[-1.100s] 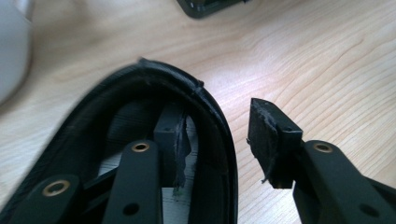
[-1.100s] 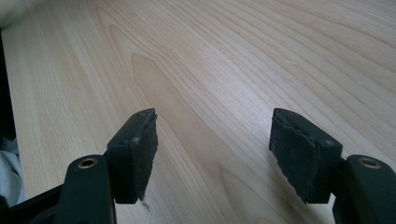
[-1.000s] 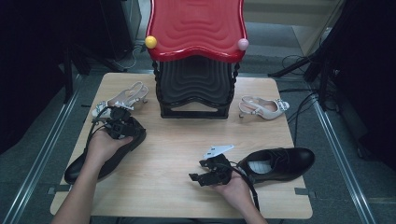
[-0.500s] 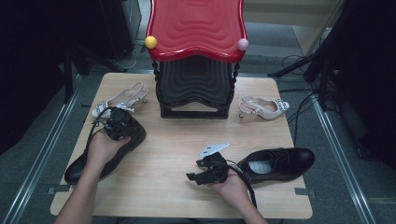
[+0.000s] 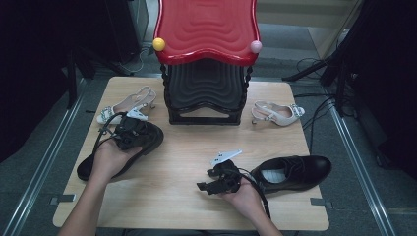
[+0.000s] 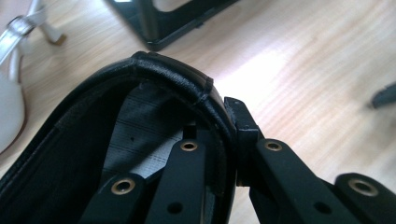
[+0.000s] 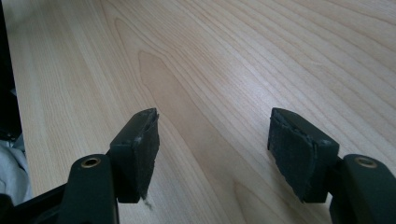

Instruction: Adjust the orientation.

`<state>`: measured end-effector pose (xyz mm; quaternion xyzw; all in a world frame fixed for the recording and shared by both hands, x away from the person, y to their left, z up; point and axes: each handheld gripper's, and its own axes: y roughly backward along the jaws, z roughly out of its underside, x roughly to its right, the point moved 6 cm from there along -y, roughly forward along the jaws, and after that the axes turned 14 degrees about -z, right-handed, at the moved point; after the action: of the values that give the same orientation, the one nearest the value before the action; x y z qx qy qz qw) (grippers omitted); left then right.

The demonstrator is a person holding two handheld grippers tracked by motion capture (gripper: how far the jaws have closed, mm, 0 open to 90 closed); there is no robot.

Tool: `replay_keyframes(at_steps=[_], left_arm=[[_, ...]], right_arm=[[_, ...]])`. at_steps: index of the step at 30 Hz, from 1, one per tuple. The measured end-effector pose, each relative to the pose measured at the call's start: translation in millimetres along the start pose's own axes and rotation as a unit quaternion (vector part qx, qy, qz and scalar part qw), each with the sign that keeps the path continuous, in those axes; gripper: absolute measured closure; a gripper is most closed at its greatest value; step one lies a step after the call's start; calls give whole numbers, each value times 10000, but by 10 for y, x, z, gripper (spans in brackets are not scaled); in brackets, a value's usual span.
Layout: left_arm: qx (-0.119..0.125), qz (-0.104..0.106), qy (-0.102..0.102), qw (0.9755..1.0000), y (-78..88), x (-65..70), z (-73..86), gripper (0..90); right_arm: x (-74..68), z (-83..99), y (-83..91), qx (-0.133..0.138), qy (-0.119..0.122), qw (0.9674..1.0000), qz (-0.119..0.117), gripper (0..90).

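Left gripper (image 5: pixel 129 135) jaws just closed, now clamping heel collar of black shoe (image 5: pixel 93 164) near desk's left edge; lift likely next. Right gripper (image 5: pixel 216 183) jaws wide, empty.

We see the bench (image 5: pixel 187 162) evenly lit from overhead in the high view, its surroundings falling into near black at both sides. In the left gripper view, a white glare burns out the wood grain beside the black shoe (image 6: pixel 140 107), whose inside sinks into shadow; the near parts blur. The right gripper view is bright, with soft sheen across the wood.
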<state>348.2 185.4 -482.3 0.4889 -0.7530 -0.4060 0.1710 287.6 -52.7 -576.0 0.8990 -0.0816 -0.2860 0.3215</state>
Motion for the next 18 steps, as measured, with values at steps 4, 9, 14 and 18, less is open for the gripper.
replay_keyframes(at_steps=[4,9,14,18], left_arm=[[-31,199,-240,9995,52,211,-70,860],[-100,508,-541,9972,-22,546,-149,858],[-157,623,-747,9951,-88,718,-193,858],[-129,835,-839,9929,-82,842,-260,857]], right_arm=[[-1,2,6,7,-6,10000,-7,350],[-10,3,51,132,-45,9999,-2,353],[-12,14,89,219,-58,9997,14,356],[-23,46,128,282,-108,9995,61,359]])
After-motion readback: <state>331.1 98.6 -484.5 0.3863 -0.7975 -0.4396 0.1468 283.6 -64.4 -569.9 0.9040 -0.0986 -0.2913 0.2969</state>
